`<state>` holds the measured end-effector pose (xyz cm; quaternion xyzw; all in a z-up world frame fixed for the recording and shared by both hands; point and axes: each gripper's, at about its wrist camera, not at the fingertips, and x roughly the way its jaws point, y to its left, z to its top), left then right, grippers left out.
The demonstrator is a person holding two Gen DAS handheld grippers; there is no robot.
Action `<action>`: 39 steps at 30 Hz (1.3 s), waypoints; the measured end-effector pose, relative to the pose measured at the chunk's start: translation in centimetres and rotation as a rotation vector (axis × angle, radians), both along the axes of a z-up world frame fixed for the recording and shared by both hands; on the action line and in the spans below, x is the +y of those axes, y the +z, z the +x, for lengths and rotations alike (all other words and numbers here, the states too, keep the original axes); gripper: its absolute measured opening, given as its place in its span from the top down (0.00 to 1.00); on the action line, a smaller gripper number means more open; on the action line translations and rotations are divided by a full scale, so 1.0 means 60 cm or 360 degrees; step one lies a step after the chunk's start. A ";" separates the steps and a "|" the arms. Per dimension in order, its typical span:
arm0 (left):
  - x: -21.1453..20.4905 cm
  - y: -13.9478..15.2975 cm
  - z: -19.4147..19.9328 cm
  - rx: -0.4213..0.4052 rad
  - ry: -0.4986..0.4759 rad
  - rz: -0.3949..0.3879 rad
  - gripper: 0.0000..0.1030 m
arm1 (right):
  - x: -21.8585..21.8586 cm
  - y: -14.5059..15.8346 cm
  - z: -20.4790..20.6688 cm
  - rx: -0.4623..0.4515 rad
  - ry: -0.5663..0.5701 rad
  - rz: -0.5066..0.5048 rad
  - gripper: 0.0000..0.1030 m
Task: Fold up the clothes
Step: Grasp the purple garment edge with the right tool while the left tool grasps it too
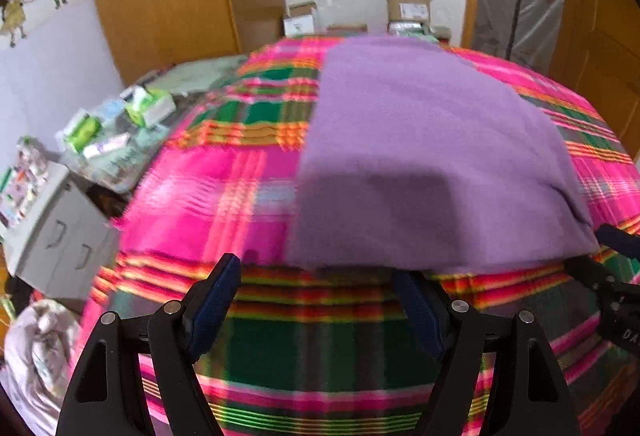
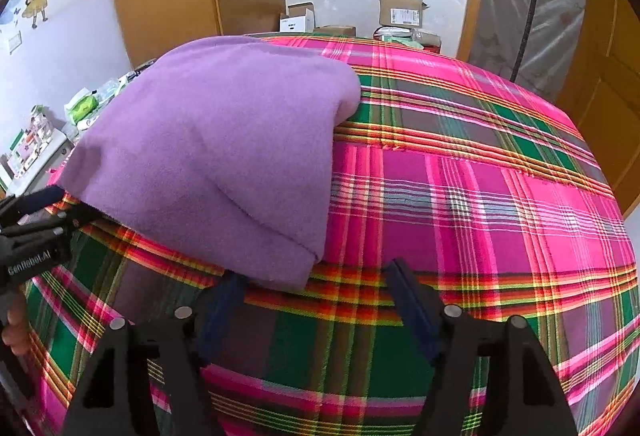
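In the left wrist view, the left gripper (image 1: 316, 276) hangs low over a bed (image 1: 208, 187) covered in pink, green and orange plaid. Its jaws are spread wide and released, nothing between them. The purple garment (image 1: 420, 155) lies folded flat on the bed just ahead, its near edge just above the fingertips. The right gripper (image 1: 612, 260) enters at the right edge, just beside the garment's near right corner. This view alone shows a grey cabinet (image 1: 60, 232) with two handles and a heap of pale cloth (image 1: 36, 348) beside the bed at lower left.

In the right wrist view, the right gripper (image 2: 316, 280) is likewise released, jaws wide apart, its left fingertip at the garment's near corner; whether it touches the cloth cannot be told. The purple garment (image 2: 216, 155) shows a layered fold along its right side. The left gripper (image 2: 44, 207) sits by the garment's left corner, its body printed "GenRobot.AI", with a hand (image 2: 16, 328) partly visible beneath. A labelled cardboard box (image 2: 400, 9) stands past the bed; its label is unreadable.
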<state>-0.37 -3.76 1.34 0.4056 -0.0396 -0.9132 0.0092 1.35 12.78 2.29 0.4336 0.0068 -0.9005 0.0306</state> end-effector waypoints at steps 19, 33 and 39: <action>0.031 0.018 -0.015 0.0121 -0.0258 -0.0032 0.74 | 0.014 0.080 0.011 0.0352 -0.0022 -0.0193 0.87; 0.180 0.060 0.009 0.0183 -0.0681 0.0239 0.80 | 0.127 0.238 0.081 0.0768 -0.0300 -0.0248 0.88; 0.255 0.067 0.024 0.0135 -0.0912 0.0375 0.80 | 0.132 0.285 0.090 0.0881 -0.0250 -0.0228 0.88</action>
